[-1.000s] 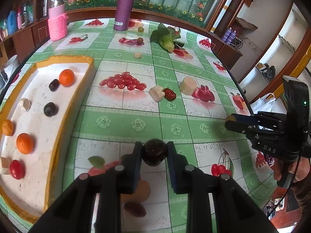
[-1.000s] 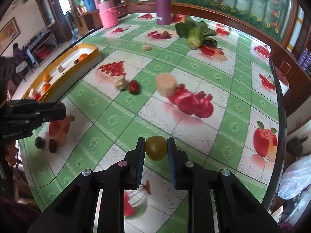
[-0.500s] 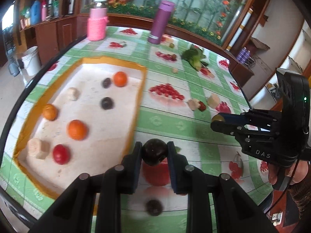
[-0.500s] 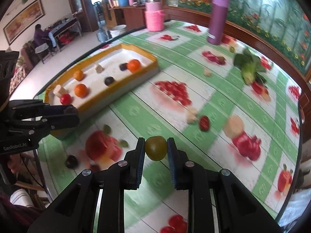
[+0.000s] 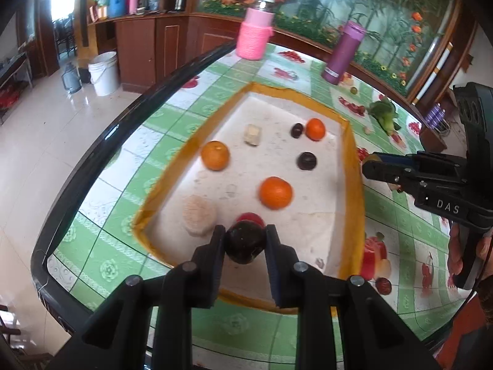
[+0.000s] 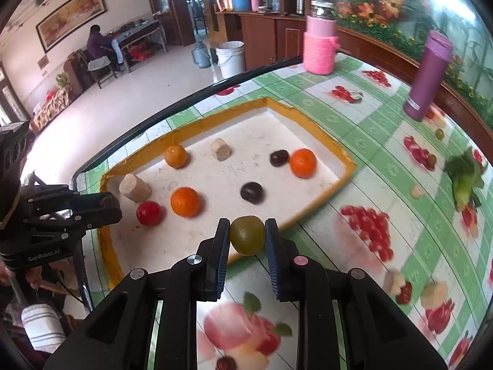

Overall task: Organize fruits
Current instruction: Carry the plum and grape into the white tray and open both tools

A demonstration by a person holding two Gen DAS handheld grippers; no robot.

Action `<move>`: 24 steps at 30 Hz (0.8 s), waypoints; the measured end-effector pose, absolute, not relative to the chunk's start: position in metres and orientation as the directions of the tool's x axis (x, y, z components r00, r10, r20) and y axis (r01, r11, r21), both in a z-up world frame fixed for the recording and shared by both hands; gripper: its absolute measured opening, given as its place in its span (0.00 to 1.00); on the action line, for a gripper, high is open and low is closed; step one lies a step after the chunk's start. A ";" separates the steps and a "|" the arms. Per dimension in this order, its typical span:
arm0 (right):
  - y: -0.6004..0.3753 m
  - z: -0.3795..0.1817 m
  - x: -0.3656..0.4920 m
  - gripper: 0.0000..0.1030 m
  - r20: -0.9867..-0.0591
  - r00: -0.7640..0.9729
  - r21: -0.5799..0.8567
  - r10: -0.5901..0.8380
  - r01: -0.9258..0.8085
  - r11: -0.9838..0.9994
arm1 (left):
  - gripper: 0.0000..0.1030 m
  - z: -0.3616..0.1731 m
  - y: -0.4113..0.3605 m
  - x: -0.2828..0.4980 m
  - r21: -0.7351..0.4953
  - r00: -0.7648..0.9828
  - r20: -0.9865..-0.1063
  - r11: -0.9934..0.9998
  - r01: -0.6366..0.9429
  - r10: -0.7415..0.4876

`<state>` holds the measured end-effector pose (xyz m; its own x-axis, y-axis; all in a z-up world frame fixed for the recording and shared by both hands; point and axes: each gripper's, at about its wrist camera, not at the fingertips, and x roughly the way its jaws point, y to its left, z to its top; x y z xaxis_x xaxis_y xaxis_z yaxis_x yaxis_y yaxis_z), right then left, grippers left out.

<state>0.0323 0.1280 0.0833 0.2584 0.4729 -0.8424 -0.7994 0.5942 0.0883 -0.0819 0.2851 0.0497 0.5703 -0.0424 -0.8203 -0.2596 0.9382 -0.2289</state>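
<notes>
1. Fruit is gripped in both claws: a dark purple, round plum [image 5: 245, 242] is clamped between the black pads of the left gripper [image 5: 245, 243], whose jaws are closed down to the plum's width.
2. An olive-green round fruit [image 6: 247, 239] is pinched in the same way between the blue-faced pads of the right gripper [image 6: 247, 240], the jaws being narrowed onto it.
3. The plum is seen over the near end of a shallow white tray with a yellow rim [image 5: 351, 160]; the green fruit is seen in front of the tray's near rim, over the tablecloth.
4. Inside the tray, a small red round fruit [image 6: 149, 212] and a pale cylindrical chunk [image 6: 135, 187] are found near the left gripper.
5. Further in, three oranges are spread about: one mid-tray [image 6: 185, 201], one at the far left [image 6: 175, 156] and one at the far right [image 6: 303, 162].
6. Two dark plums [image 6: 252, 192] [image 6: 279, 158] and a beige cut piece [image 6: 221, 149] are also lying on the tray floor, apart from each other.
7. The tray is set on a round table covered by a green-and-white fruit-printed cloth [image 6: 363, 123].
8. Beyond the tray, a jar in a pink knitted sleeve [image 6: 319, 47] and a purple flask [image 6: 428, 74] are standing upright.
9. A leafy green vegetable [image 6: 463, 182] and small loose pieces are scattered on the cloth to the right.
</notes>
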 end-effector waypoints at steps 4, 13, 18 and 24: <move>0.148 0.071 0.036 0.21 -0.856 0.229 0.101 0.464 -0.806 0.583 | 0.27 0.045 0.298 -0.072 -0.249 0.571 -0.820 0.927 -0.280 -0.048; 0.163 0.051 0.040 0.21 -0.873 0.180 0.124 0.453 -0.817 0.564 | 0.27 0.039 0.306 -0.032 -0.249 0.572 -0.818 0.931 -0.266 -0.056; 0.167 0.044 0.041 0.21 -0.879 0.169 0.120 0.445 -0.825 0.552 | 0.27 0.035 0.303 -0.021 -0.216 0.563 -0.825 0.947 -0.238 -0.047; 0.168 0.036 0.046 0.21 -0.883 0.160 0.125 0.441 -0.826 0.550 | 0.28 0.029 0.297 -0.010 -0.148 0.533 -0.846 0.969 -0.200 -0.020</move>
